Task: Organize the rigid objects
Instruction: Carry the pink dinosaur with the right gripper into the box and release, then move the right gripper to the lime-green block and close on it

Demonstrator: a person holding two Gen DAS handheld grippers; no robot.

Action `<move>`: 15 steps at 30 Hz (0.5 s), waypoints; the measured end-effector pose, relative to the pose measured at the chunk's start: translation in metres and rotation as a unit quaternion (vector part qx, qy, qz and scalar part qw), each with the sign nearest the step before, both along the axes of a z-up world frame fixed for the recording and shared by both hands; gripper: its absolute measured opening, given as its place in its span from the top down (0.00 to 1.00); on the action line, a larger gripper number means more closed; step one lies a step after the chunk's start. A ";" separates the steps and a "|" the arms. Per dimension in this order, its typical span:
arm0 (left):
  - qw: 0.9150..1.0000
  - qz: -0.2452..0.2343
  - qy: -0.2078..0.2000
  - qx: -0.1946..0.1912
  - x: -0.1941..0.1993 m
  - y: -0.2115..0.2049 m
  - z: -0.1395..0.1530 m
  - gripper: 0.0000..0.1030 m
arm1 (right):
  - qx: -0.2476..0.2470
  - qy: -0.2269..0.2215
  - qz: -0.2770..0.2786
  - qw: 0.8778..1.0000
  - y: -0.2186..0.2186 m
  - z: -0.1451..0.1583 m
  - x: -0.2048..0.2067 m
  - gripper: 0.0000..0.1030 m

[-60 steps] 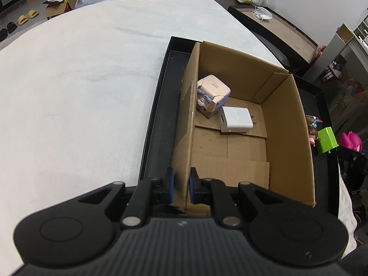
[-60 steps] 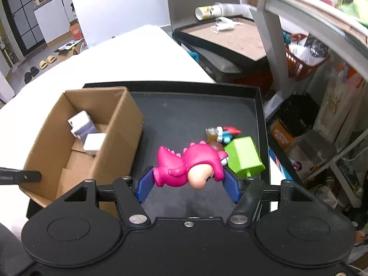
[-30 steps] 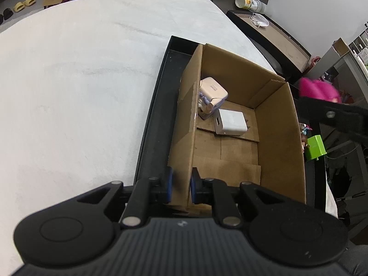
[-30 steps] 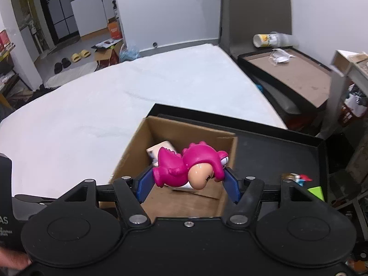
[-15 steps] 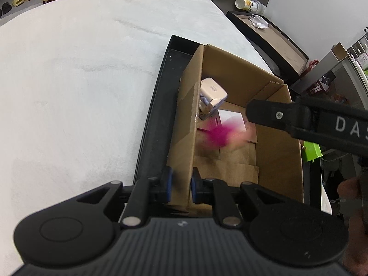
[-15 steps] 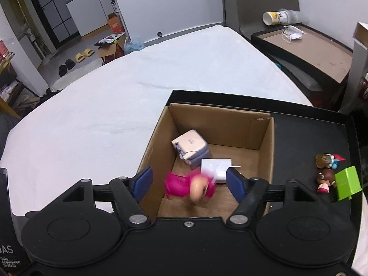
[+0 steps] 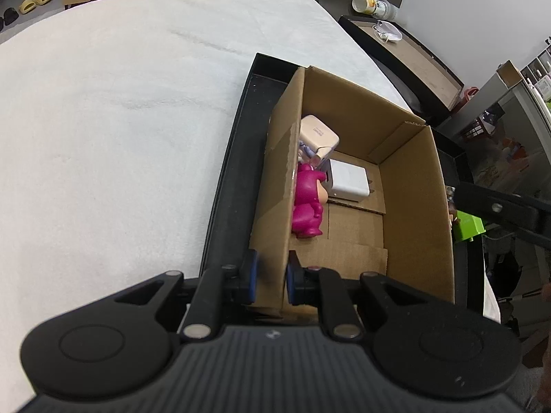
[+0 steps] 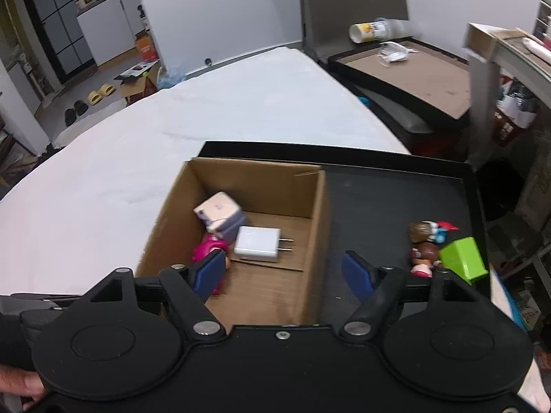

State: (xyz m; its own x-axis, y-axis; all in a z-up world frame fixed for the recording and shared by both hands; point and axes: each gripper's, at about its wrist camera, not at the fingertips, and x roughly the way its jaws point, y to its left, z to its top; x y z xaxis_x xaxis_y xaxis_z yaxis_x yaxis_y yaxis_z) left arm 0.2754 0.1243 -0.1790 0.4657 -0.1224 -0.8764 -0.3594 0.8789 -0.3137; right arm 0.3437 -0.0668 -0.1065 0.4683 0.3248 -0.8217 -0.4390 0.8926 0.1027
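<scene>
My left gripper [image 7: 270, 277] is shut on the near left wall of the cardboard box [image 7: 409, 186], which stands in a black tray [image 7: 227, 172]. The pink dinosaur toy [image 7: 307, 203] lies inside the box against the left wall, beside a white charger [image 7: 347, 179] and a pale pink box [image 7: 316, 136]. My right gripper [image 8: 282, 273] is open and empty above the box's near right wall [image 8: 313, 241]. The dinosaur [image 8: 206, 249], charger [image 8: 256, 244] and pink box [image 8: 218, 213] also show in the right wrist view.
On the black tray [image 8: 378, 189] right of the box lie two small figurines [image 8: 425, 241] and a green block [image 8: 463, 258]. The green block [image 7: 468, 227] also shows in the left wrist view. White cloth [image 7: 120, 120] covers the table. A side table [image 8: 413, 72] stands behind.
My right gripper opened and let go of the pink dinosaur, which fell into the box and came to rest by the left wall. The right gripper then shifted right. The left gripper stayed put.
</scene>
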 end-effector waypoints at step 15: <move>1.000 0.002 0.009 0.019 0.003 -0.007 0.001 0.86 | -0.013 0.000 -0.048 0.999 -0.072 -0.016 0.005 0.25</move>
